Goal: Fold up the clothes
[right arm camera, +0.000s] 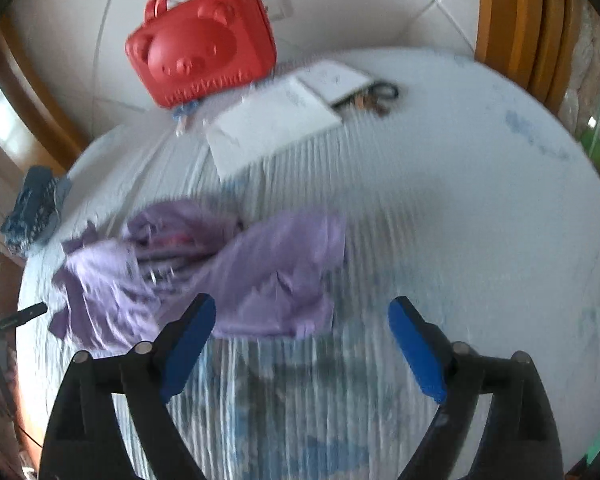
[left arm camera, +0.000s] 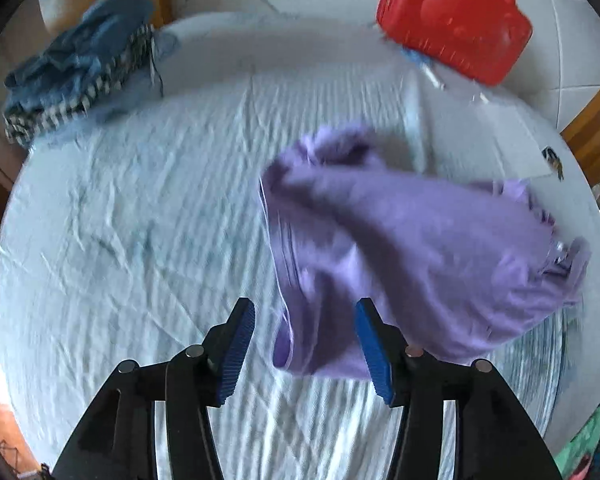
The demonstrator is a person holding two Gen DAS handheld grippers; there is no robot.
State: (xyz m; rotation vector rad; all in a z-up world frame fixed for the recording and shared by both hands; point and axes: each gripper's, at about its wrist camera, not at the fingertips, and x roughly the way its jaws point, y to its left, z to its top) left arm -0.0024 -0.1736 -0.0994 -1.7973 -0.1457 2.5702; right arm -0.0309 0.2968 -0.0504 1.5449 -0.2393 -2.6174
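One garment is on the go right now, a purple top (left arm camera: 400, 248) lying crumpled on the pale sheet (left arm camera: 132, 208); in the left wrist view it sprawls from centre out toward 3 o'clock, with a loose tail drooping down to 6 o'clock between the pads; honestly it looks nowhere near folded, just a bunched heap with no clean edges or flat panels that I can make out (the frames are pretty blurry though); the left gripper (left arm camera: 305, 346) stands released, pads apart, and that tail sits between them without being pinched as far as I can tell; the right gripper (right arm camera: 302, 350) is spread wide with nothing but sheet between its pads, the top (right arm camera: 204, 272) lying just beyond it toward 10 o'clock; a blue and striped pile (left arm camera: 80, 64) sits at 10 o'clock near the bed's far corner, maybe stuff already dealt with, can't say; so my guess is the purple one needs spreading flat first, then all the actual folding is left to do.
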